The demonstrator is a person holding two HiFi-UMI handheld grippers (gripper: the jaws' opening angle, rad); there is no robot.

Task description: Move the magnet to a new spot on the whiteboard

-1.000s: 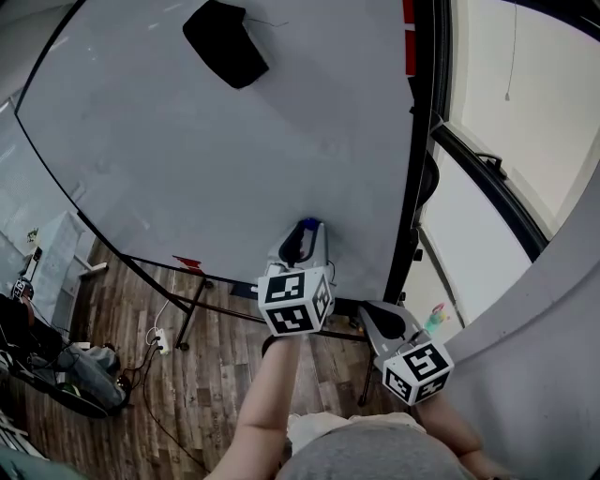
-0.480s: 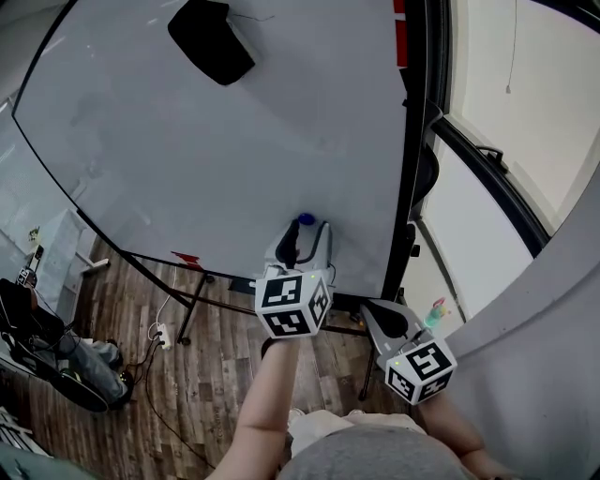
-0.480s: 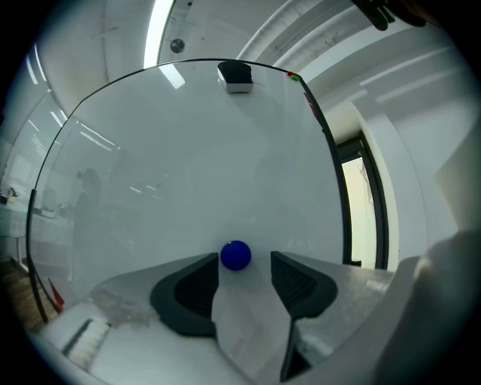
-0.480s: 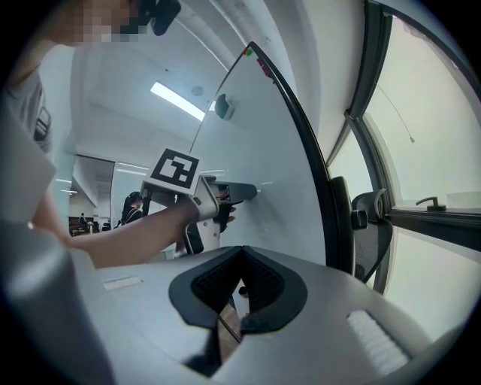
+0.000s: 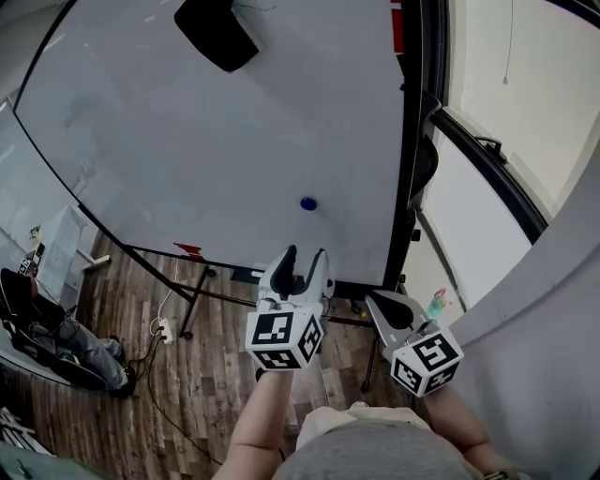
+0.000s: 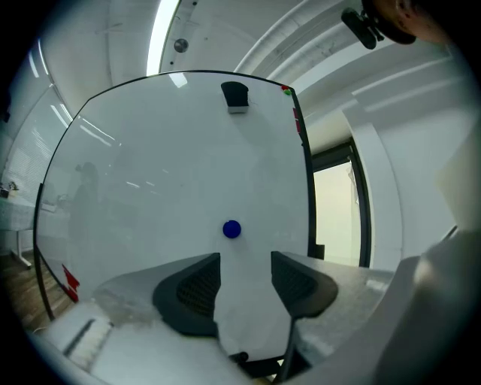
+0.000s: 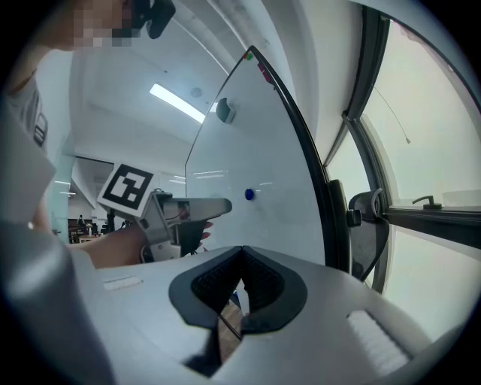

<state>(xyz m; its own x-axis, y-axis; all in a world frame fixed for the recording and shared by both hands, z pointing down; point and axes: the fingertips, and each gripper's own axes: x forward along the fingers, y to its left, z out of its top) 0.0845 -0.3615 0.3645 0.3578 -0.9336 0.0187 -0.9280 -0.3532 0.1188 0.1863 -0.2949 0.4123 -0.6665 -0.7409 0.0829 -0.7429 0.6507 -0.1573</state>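
Note:
A small round blue magnet sticks to the whiteboard, low and right of its middle; it also shows in the left gripper view as the magnet and in the right gripper view as the magnet. My left gripper stands open a short way back from the magnet, nothing between its jaws, which have just been opening. In its own view the left gripper frames bare board below the magnet. My right gripper hangs low at the right, its jaws together and empty.
A black eraser sticks near the board's top. The board's black frame runs down the right side, with a dark chair and windows beyond. Wooden floor, the stand's legs and cables lie below.
The left gripper let go of the magnet, opened and drew back from the board toward me. The magnet stays on the board. The right gripper has hardly moved.

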